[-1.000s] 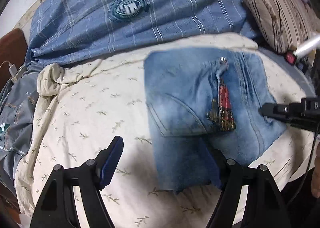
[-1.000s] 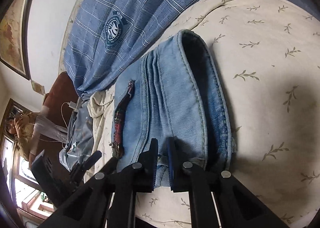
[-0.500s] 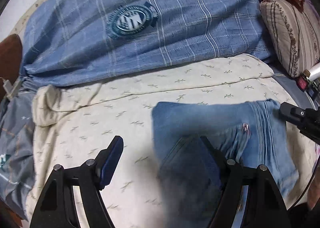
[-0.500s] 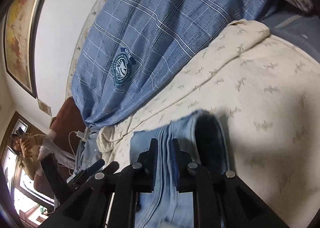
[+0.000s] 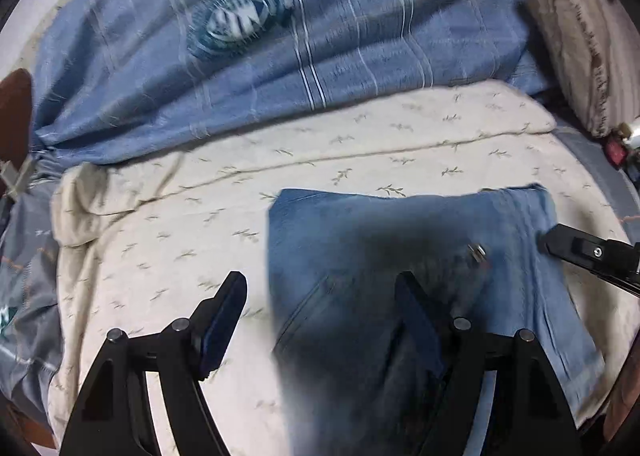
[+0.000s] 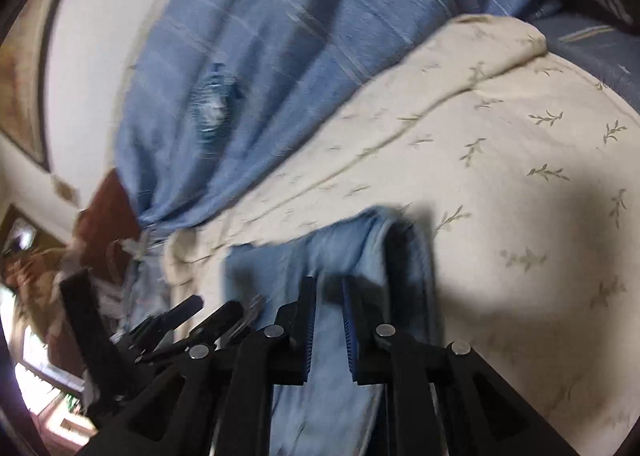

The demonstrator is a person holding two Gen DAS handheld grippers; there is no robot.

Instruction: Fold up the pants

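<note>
The folded blue denim pants [image 5: 400,240] lie on the cream leaf-print bedsheet [image 5: 168,223], with a pocket and a metal rivet showing. My left gripper [image 5: 320,308] is open; its right finger rests over the left part of the pants. My right gripper [image 6: 328,320] is shut on the folded edge of the pants [image 6: 360,240], gripping denim between its blue pads. The right gripper also shows in the left wrist view [image 5: 576,252] at the pants' right edge.
A blue plaid blanket with a round crest [image 5: 280,35] lies at the far side of the bed. A striped pillow [image 5: 580,47] sits at the far right. Grey bedding [image 5: 24,276] hangs at the left edge. A wall [image 6: 100,35] stands behind.
Both grippers have tilted and drawn nearer to me, so the pants now sit low in both views. The right gripper stays shut on the denim edge; the left stays open.
</note>
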